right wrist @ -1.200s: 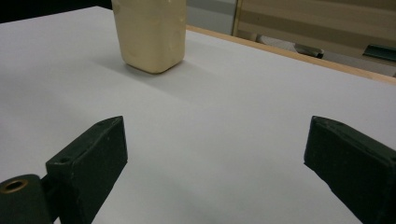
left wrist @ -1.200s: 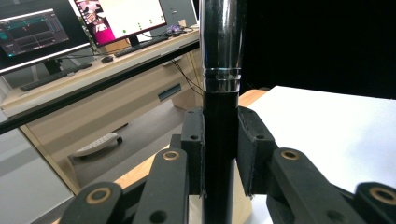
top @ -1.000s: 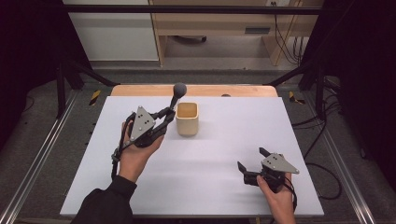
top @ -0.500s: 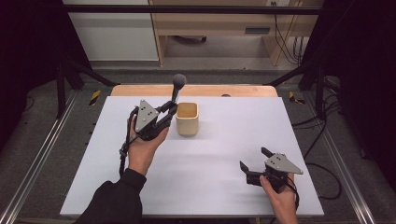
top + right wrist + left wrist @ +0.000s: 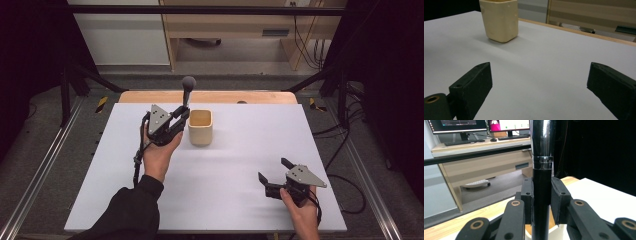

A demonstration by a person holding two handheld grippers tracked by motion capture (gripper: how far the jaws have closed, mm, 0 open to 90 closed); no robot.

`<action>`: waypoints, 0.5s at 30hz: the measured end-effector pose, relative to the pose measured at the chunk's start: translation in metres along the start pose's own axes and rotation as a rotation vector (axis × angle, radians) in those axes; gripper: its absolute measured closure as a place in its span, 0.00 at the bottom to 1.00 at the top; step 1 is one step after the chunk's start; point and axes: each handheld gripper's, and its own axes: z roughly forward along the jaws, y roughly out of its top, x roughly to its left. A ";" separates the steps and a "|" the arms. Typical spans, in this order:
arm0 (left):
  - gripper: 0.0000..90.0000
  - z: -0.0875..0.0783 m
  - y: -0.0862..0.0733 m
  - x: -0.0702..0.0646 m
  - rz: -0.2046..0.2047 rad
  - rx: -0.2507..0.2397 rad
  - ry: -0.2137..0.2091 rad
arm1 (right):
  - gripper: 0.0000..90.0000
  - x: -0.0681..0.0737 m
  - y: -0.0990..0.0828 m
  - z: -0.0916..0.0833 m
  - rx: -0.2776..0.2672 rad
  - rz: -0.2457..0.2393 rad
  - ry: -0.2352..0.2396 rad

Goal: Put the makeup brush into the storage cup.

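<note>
Left gripper moved closer beside cream cup, jaws clamped on upright black-handled metal tool just left of cup; right gripper gaping empty, well apart from cup.

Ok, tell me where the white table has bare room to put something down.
Free: the table between the cup and the right hand-held gripper, plus the far right corner. Crowded: left of the cup, where the left hand-held gripper holds a brush.
</note>
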 end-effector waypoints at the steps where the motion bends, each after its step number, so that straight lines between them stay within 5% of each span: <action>1: 0.83 0.001 -0.001 0.000 -0.003 0.000 0.000 | 0.07 0.000 0.000 0.000 -0.002 0.002 -0.001; 11: 0.83 0.011 -0.005 0.002 -0.072 -0.011 -0.002 | 0.07 -0.002 -0.002 0.000 -0.006 0.009 0.000; 15: 0.83 0.013 -0.005 0.001 -0.066 -0.012 -0.001 | 0.07 -0.002 -0.003 0.000 -0.009 0.008 0.003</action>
